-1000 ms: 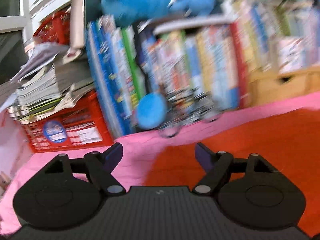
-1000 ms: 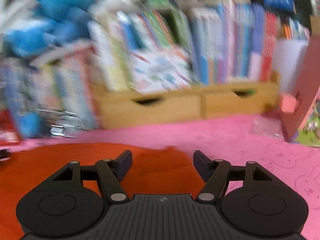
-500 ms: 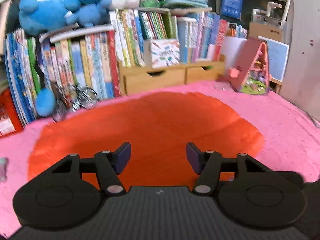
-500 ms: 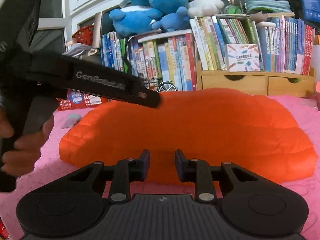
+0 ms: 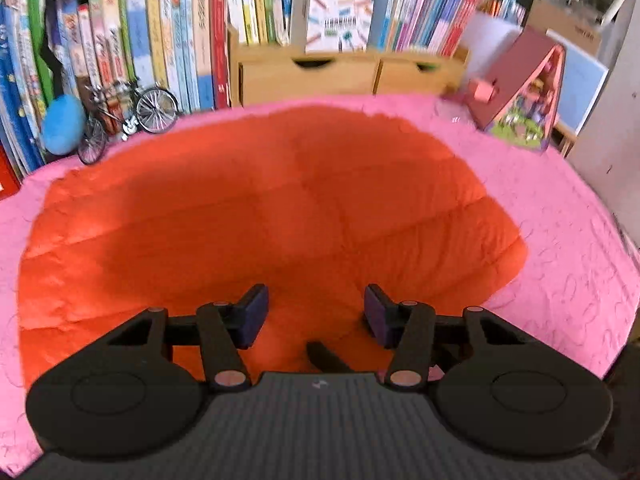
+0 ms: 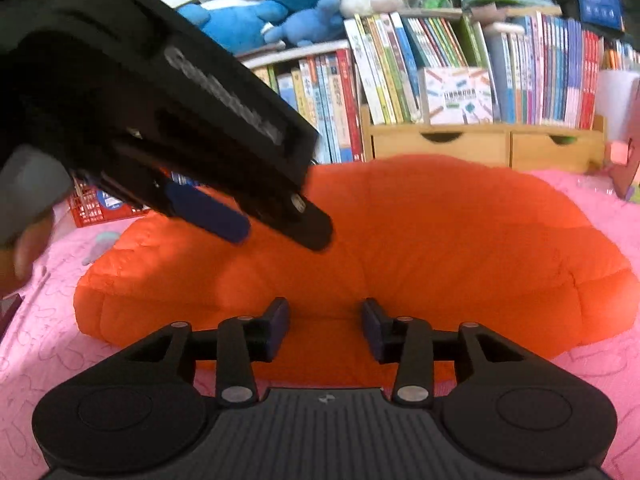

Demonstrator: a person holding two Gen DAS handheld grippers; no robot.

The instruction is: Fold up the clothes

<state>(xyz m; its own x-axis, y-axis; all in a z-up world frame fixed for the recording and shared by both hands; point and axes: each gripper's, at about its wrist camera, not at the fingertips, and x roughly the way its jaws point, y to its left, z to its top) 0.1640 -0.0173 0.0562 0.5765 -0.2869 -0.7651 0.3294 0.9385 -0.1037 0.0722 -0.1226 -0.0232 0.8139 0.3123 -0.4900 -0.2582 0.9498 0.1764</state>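
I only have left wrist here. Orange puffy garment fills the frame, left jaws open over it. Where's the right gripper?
Observer: The right gripper is at the near edge of the orange quilted garment, jaws open, nothing between them.
Operator: Is the left one touching the fabric? Can't judge from my view.
Observer: In the right wrist view the left gripper comes in from the upper left, angled down over the garment's left half; contact cannot be told.
Operator: Anything left of the garment that I'm missing?
Observer: A red plastic crate sits at the far left on the pink bedspread, behind the left gripper.
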